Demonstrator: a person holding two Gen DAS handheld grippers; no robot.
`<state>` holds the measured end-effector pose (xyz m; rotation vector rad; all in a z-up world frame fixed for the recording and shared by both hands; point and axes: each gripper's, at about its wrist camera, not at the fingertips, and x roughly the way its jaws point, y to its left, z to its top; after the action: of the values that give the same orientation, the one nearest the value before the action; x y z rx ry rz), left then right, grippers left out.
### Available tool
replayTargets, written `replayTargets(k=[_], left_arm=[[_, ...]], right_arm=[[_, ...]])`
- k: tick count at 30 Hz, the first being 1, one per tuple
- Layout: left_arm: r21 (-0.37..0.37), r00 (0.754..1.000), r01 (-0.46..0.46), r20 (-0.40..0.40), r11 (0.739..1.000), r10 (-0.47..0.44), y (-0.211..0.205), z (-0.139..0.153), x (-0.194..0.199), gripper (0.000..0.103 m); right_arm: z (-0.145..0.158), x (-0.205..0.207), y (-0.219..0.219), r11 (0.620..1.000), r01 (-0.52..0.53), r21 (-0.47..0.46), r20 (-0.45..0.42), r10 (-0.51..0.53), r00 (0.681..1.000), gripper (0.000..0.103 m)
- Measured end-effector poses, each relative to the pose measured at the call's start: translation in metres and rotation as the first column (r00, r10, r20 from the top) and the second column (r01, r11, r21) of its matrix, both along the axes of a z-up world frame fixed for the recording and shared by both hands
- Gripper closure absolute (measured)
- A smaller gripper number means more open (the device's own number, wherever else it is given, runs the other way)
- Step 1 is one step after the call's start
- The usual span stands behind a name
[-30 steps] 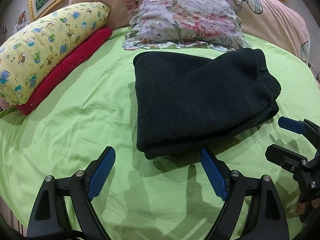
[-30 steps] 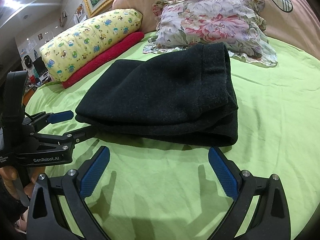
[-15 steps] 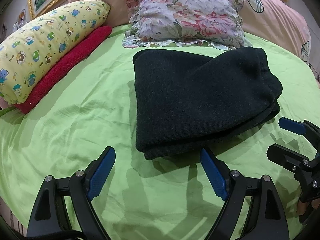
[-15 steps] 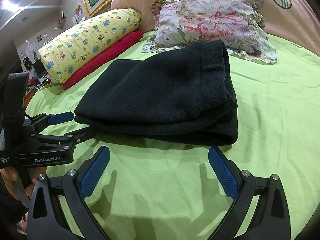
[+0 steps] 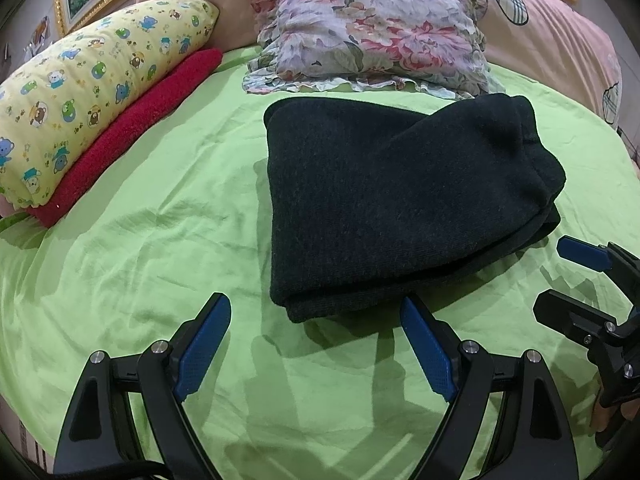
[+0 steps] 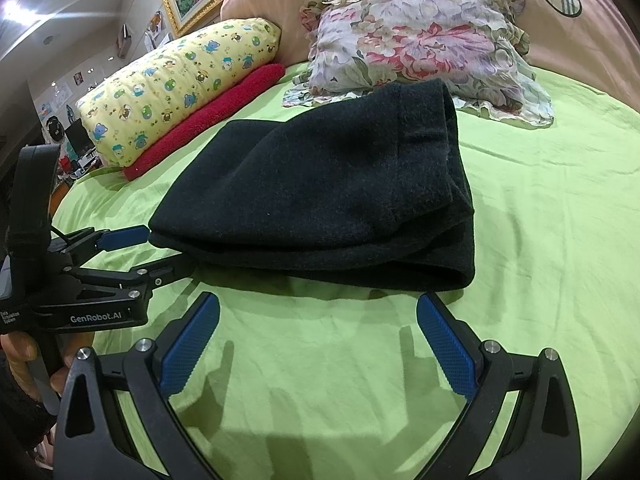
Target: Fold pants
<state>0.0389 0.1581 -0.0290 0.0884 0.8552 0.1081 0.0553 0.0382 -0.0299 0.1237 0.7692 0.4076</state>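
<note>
Both grippers' jaws spread wide, empty, folded pants (image 5: 400, 208) just beyond them.

Pants (image 5: 400, 200) on bed (image 5: 140, 260), before pillow (image 5: 372, 36).

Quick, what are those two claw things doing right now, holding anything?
Left gripper: open, holding nothing, just short of the black pants.
Right gripper: open, holding nothing.
</note>
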Motion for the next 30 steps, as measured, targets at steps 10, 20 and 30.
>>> replayTargets(k=[10,20,30], left_arm=[[-0.042,1.000,-0.012,0.009,0.999,0.012,0.004,0.012,0.003,0.016],[0.024,0.993,-0.012,0.117,1.000,0.009,-0.007,0.026,-0.006,0.016],[-0.025,0.992,0.032,0.122,0.999,-0.029,-0.014,0.041,0.001,0.016]], right_arm=[[0.011,0.004,0.002,1.000,-0.009,0.010,0.021,0.008,1.000,0.004],[0.018,0.008,-0.004,1.000,0.008,0.004,0.031,-0.008,0.999,0.004],[0.023,0.008,-0.016,0.998,0.056,0.010,0.037,-0.056,0.998,0.004]])
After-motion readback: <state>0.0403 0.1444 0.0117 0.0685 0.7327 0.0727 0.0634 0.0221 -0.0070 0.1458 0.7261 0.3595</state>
